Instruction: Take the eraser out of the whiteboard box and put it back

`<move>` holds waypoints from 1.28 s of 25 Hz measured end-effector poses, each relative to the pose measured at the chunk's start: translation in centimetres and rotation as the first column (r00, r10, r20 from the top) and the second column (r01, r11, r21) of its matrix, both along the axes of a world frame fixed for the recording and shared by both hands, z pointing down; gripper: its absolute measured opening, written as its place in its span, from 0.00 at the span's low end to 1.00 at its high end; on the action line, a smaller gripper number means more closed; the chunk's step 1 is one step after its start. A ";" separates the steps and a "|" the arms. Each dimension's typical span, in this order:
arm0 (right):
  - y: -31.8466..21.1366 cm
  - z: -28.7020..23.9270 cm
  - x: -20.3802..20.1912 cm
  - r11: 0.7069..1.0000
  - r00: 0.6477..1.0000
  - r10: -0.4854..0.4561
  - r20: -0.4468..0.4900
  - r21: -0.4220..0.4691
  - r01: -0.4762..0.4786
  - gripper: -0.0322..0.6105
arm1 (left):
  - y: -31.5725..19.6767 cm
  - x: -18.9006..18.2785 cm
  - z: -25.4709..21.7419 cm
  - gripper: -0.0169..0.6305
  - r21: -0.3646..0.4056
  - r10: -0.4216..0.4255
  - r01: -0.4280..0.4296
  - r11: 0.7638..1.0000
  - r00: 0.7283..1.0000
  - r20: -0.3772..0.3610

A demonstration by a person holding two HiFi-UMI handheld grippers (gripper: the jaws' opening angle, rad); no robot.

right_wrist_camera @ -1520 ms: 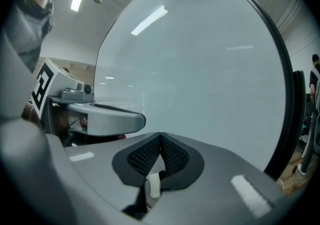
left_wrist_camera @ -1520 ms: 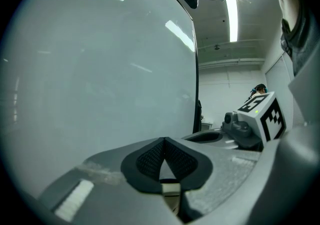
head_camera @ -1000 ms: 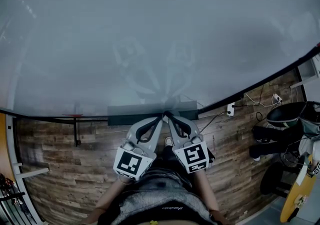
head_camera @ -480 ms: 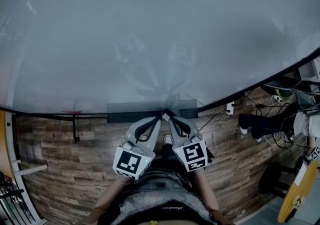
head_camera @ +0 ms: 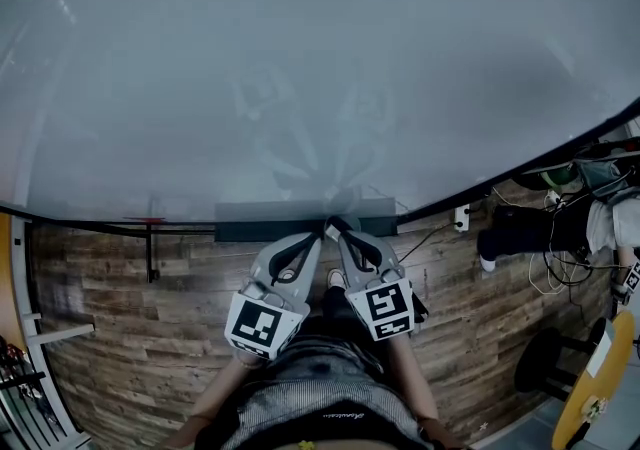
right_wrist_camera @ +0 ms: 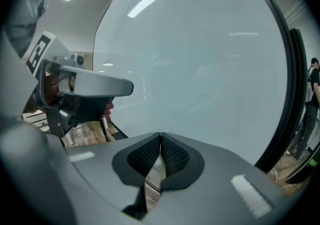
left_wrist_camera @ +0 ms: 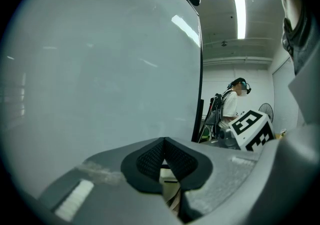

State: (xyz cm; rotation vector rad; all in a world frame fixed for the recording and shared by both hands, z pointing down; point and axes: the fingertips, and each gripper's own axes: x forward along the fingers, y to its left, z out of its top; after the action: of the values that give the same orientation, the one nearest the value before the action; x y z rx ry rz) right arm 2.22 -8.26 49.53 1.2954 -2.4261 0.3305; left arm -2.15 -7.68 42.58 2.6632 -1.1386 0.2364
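The whiteboard [head_camera: 300, 68] fills most of the head view. Its dark box [head_camera: 262, 222] hangs along the lower edge. I cannot make out the eraser in any view. My left gripper [head_camera: 320, 236] and right gripper [head_camera: 334, 229] point side by side at the box's right part, tips close together. In the left gripper view the left gripper [left_wrist_camera: 164, 140] is shut, pads meeting with nothing between them. The right gripper [right_wrist_camera: 160, 135] is likewise shut and empty in its own view, facing the board.
Wooden plank floor [head_camera: 130, 328] lies under the board. A black frame bar [head_camera: 150, 258] stands at the left. At the right are a wall socket [head_camera: 460, 218] with cables, a person's legs [head_camera: 520, 233] and a yellow board [head_camera: 590, 388]. Another person [left_wrist_camera: 234, 106] stands beyond the whiteboard's edge.
Both grippers have kept their place at the box. At the right of the head view a person's legs and the clutter there have shifted.
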 end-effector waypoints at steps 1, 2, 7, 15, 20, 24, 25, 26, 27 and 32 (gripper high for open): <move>0.0 0.0 0.0 1.000 1.000 -0.004 0.002 -0.001 0.004 0.06 | 0.0 0.0 0.0 0.03 -0.014 -0.011 0.011 1.000 1.000 -0.010; 0.0 0.1 0.0 1.000 1.000 -0.008 0.001 -0.003 0.008 0.06 | 0.0 0.0 0.0 0.03 -0.020 -0.017 0.017 1.000 1.000 -0.014; 0.3 0.2 -0.3 1.000 0.999 -0.028 -0.014 -0.002 0.028 0.06 | 0.3 -0.5 0.1 0.03 0.012 -0.010 0.010 1.000 1.000 0.009; -0.1 0.6 -0.3 0.998 0.994 -0.051 -0.092 0.022 0.053 0.26 | 0.1 -0.9 -0.2 0.03 -0.011 -0.047 0.046 0.999 0.999 -0.019; -0.3 1.6 -0.6 0.997 0.989 -0.081 -0.122 -0.012 0.080 0.30 | 0.1 -1.7 -0.2 0.03 -0.007 -0.074 0.074 0.997 0.997 -0.019; 0.0 2.3 -0.9 0.994 0.984 -0.106 -0.146 -0.037 0.101 0.32 | 0.4 -2.5 -0.3 0.03 -0.003 -0.093 0.093 0.996 0.996 -0.016; 0.0 2.4 -1.0 0.994 0.984 -0.107 -0.141 -0.043 0.101 0.32 | 0.6 -2.7 -0.2 0.03 0.003 -0.095 0.095 0.996 0.995 -0.011; 0.0 2.5 -1.0 0.994 0.985 -0.106 -0.135 -0.050 0.100 0.32 | 0.6 -2.9 -0.1 0.03 0.007 -0.098 0.098 0.995 0.995 -0.008; -0.1 2.7 -1.0 0.993 0.985 -0.107 -0.133 -0.057 0.100 0.32 | 0.7 -3.1 -0.1 0.03 0.000 -0.106 0.106 0.994 0.994 -0.011; -0.2 3.0 -0.8 0.991 0.985 -0.116 -0.131 -0.075 0.106 0.33 | 0.9 -3.1 0.2 0.03 0.019 -0.091 0.091 0.996 0.996 0.009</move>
State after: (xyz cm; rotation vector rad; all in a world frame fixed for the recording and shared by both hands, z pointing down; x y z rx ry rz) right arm 1.39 -8.50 52.55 1.1114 -2.3406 0.2825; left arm -5.30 -6.75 42.78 2.6206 -1.2676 0.2244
